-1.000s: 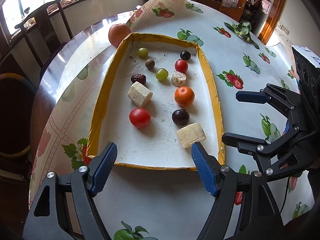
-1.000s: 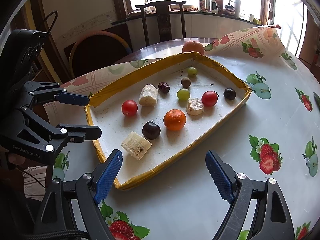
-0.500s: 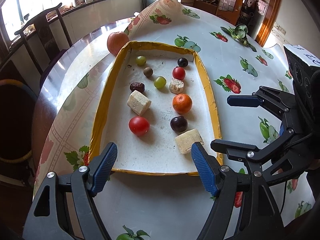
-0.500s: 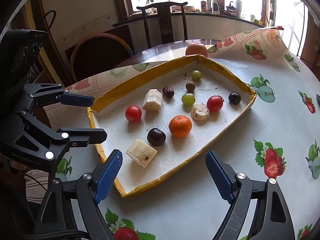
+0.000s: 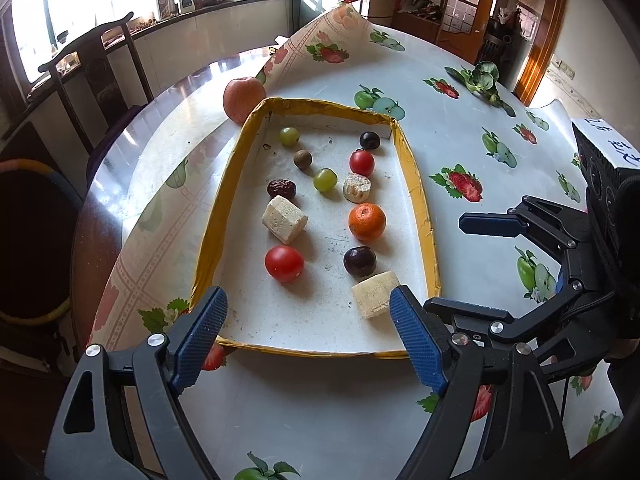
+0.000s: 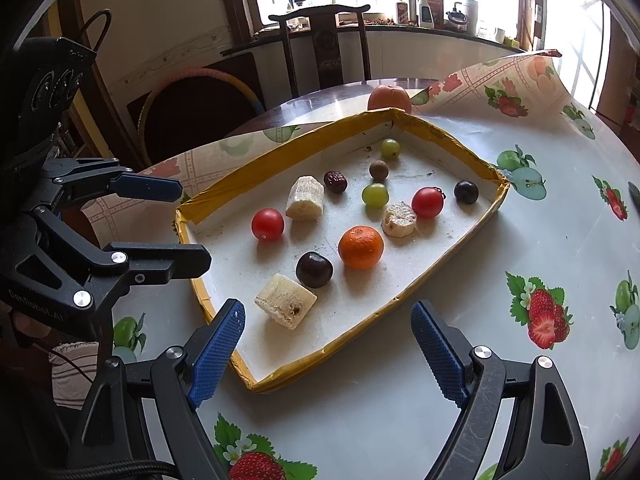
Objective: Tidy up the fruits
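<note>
A shallow yellow-rimmed tray (image 5: 424, 216) (image 6: 280, 160) lies on the table with several fruits spread in it. Among them are a red tomato (image 5: 284, 263), a mandarin (image 5: 367, 222) (image 6: 361, 247), a dark plum (image 5: 360, 261), green grapes (image 5: 325, 179) and banana pieces (image 5: 375, 294) (image 6: 285, 306). An apple (image 5: 244, 98) rests outside the far corner. My left gripper (image 5: 308, 328) (image 6: 194, 226) hovers open over the tray's near edge, holding nothing. Open and empty as well, my right gripper (image 6: 328, 332) (image 5: 444, 264) is beside the tray's other side.
A fruit-print tablecloth (image 6: 540, 240) covers the round table, with one corner (image 5: 344, 12) curled up behind the tray. A leafy green sprig (image 5: 482, 80) lies far right. A dark wooden chair (image 6: 320, 40) and a hoop (image 6: 192, 80) stand past the table edge.
The tray sits slightly lower in the left wrist view than a second ago. Both grippers have stayed open, and no fruit has moved.
</note>
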`<state>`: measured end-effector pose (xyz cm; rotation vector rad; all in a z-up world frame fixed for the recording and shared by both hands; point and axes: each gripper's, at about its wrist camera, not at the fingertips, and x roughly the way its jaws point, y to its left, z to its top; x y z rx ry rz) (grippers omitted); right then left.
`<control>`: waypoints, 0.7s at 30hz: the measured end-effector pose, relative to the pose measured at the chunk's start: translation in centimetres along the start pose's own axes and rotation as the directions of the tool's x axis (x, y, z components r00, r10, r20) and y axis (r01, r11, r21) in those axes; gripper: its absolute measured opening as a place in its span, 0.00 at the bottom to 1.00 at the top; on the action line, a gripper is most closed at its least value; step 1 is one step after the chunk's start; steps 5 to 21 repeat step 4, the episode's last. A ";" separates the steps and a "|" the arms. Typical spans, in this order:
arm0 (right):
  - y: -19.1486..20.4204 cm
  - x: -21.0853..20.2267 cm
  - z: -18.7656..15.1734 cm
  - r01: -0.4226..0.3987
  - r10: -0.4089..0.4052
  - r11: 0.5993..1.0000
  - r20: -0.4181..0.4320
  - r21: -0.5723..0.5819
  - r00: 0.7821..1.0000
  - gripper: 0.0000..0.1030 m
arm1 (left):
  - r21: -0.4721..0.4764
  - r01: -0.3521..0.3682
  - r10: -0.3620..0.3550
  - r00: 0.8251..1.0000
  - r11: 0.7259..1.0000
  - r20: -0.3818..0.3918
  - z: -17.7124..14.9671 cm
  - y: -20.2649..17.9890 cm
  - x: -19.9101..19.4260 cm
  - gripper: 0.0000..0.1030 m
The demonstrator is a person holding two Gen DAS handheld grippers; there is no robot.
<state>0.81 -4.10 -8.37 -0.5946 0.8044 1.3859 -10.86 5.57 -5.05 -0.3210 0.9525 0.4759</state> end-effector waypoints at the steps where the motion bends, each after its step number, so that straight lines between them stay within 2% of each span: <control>1: 0.1 -0.1 0.0 0.001 -0.001 1.000 0.003 0.002 1.000 0.84 | -0.003 0.001 -0.001 1.000 1.000 -0.002 0.0 0.1 0.0 0.81; 4: 0.2 -0.2 -0.2 0.003 -0.003 1.000 0.011 0.010 1.000 0.84 | -0.007 0.035 -0.035 0.999 0.999 -0.019 0.1 0.3 0.1 0.81; 21: 0.2 -0.2 -0.2 0.003 -0.003 1.000 0.011 0.010 1.000 0.84 | -0.007 0.035 -0.035 0.999 0.999 -0.019 0.1 0.3 0.1 0.81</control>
